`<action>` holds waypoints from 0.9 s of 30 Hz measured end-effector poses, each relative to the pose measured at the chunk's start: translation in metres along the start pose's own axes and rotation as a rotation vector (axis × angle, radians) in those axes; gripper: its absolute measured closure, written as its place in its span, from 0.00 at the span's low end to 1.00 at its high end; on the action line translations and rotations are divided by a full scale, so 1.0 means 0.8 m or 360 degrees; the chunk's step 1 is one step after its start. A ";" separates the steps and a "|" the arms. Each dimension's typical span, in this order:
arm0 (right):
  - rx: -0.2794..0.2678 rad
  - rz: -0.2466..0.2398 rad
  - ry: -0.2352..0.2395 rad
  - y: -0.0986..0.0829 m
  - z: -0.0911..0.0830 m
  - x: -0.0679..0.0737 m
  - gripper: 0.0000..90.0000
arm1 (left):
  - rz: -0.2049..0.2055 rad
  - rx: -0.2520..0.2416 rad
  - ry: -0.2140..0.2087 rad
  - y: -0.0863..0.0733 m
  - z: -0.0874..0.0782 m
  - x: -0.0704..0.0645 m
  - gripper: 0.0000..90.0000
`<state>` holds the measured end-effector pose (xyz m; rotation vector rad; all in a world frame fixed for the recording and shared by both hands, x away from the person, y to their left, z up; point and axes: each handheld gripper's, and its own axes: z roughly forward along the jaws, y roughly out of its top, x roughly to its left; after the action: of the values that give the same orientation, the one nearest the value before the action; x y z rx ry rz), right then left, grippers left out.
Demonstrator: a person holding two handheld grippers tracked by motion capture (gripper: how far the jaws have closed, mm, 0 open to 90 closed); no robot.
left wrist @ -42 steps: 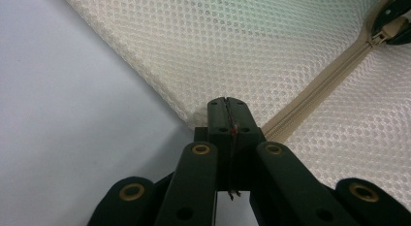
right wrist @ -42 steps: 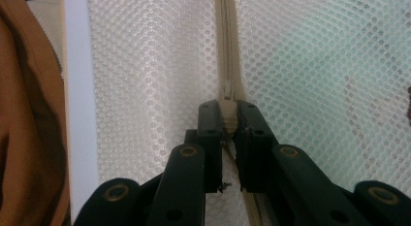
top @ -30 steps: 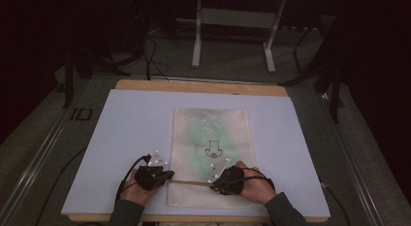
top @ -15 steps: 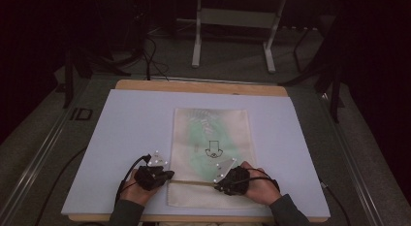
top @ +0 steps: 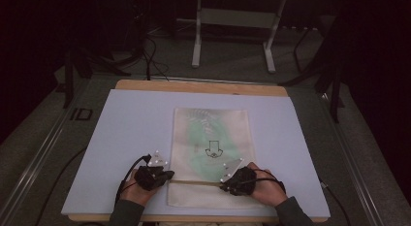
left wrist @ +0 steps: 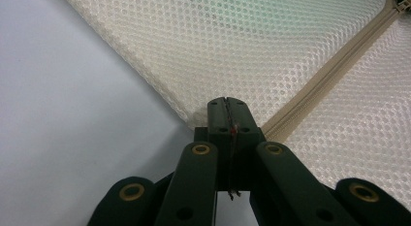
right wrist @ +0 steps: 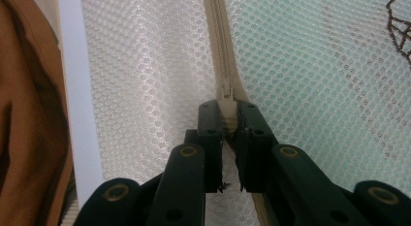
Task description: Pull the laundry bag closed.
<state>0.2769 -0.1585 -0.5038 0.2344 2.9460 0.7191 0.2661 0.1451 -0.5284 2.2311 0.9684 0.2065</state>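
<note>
Cream mesh bag (top: 212,153) lies flat at lower centre of the high view on a pale sheet (top: 131,134) covering the tabletop (top: 198,86), whose wooden edge shows along the top. Greenish contents and a dark printed mark show through the mesh; what they are is hard to make out. A beige zipper (top: 194,182) runs across the bag near its lower end.

Left tongs (top: 165,175) sit at the bag's left edge, lower left of centre, hand (top: 138,192) behind them. In the left gripper view the left tongs (left wrist: 227,105) are clenched, jaws pressed together on the bag's corner (left wrist: 194,120) where the zipper (left wrist: 329,73) ends; how much fabric is pinched is hidden by the jaws.

Right tongs (top: 226,185) sit on the zipper line, lower right of centre, held by the right hand (top: 264,187). In the right gripper view the right tongs (right wrist: 228,112) are nearly closed around the zipper slider (right wrist: 226,97), gripping its pull tab, which is mostly hidden between the jaws. Brown sleeve (right wrist: 29,119) fills the left edge of that frame.

Around the tabletop: dark floor, white stand legs (top: 232,37) at top centre, loose cables (top: 150,56) upper left, black stands on both sides, all dim.
</note>
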 end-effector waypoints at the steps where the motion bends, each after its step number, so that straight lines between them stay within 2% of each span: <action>1: 0.0007 -0.0001 -0.0004 -0.001 0.000 0.000 0.91 | 0.0000 0.0000 0.0000 0.000 0.000 0.000 1.00; 14: -0.0018 0.0024 0.0002 -0.006 -0.002 -0.002 0.91 | 0.0001 0.0000 0.0002 0.000 0.000 -0.001 1.00; 27: -0.0018 0.0063 -0.0029 -0.021 -0.013 -0.003 0.91 | 0.0001 0.0000 0.0002 0.000 0.000 0.000 1.00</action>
<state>0.2753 -0.1786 -0.5021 0.2975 2.9269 0.7347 0.2659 0.1449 -0.5283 2.2313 0.9684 0.2082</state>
